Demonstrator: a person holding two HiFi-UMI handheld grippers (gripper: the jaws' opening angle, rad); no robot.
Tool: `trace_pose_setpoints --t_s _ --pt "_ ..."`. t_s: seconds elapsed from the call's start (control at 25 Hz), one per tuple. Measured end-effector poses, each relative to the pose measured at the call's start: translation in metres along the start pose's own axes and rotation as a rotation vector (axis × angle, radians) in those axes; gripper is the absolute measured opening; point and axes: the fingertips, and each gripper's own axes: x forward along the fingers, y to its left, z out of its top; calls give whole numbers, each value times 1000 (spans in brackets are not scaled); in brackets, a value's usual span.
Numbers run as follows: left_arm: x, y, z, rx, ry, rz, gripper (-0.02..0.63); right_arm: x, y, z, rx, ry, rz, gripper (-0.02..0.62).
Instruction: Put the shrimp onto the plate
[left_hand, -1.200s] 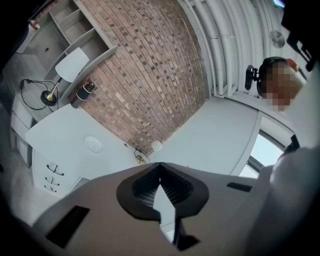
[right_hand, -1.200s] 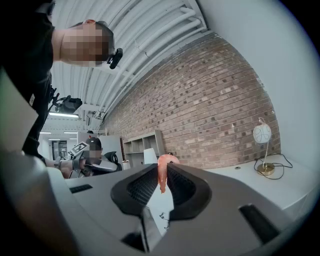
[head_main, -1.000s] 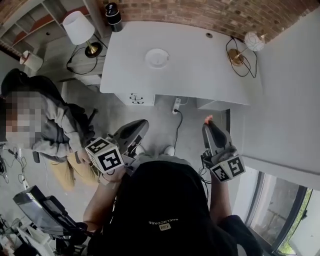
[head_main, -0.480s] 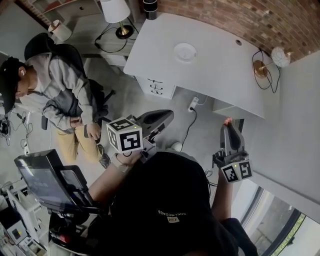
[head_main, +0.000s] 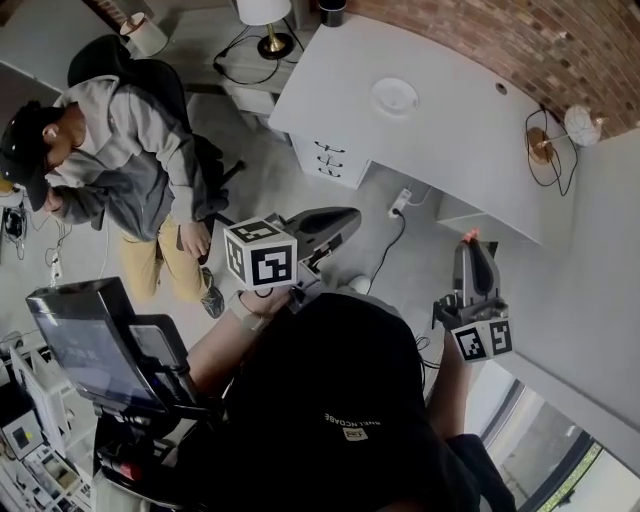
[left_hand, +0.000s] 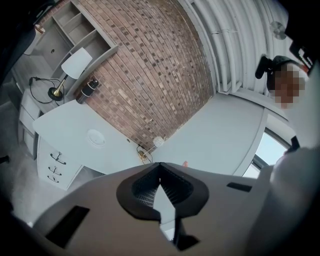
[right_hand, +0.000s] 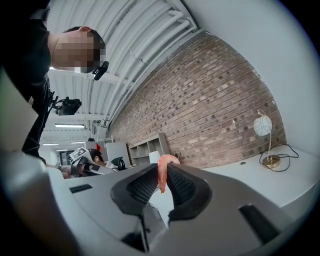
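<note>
A pink shrimp (right_hand: 162, 172) is pinched upright between the jaws of my right gripper (right_hand: 163, 169), its curled end poking above them. In the head view the shrimp (head_main: 468, 237) shows as a small pink tip at the nose of the right gripper (head_main: 470, 246), off the desk's right front corner and over the floor. The white plate (head_main: 394, 97) lies on the white desk (head_main: 460, 150), far ahead of both grippers. My left gripper (head_main: 349, 213) is shut with nothing in it, held over the floor short of the desk. In the left gripper view the plate (left_hand: 95, 136) is small and distant.
A seated person (head_main: 120, 150) is at the left beside a dark chair. A shaded lamp (head_main: 265, 15) stands left of the desk and a globe lamp (head_main: 578, 125) on its right end. The desk has drawers (head_main: 325, 160). A cable (head_main: 385, 250) crosses the floor. A screen on a cart (head_main: 90, 340) is at lower left.
The head view has swung, so desk and plate now sit farther right and the seated person shows more. Both grippers stay out front, the right one still holding the shrimp.
</note>
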Motion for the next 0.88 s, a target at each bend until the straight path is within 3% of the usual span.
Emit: trace_pose_setpoints --t_s 0.56,0.88 --pt "7 2 -13 11 3 21 3 -12 -20 -9 31 -21 -2 58" --pt "23 -9 -4 3 9 31 4 -17 -35 10 33 -21 -7 58"
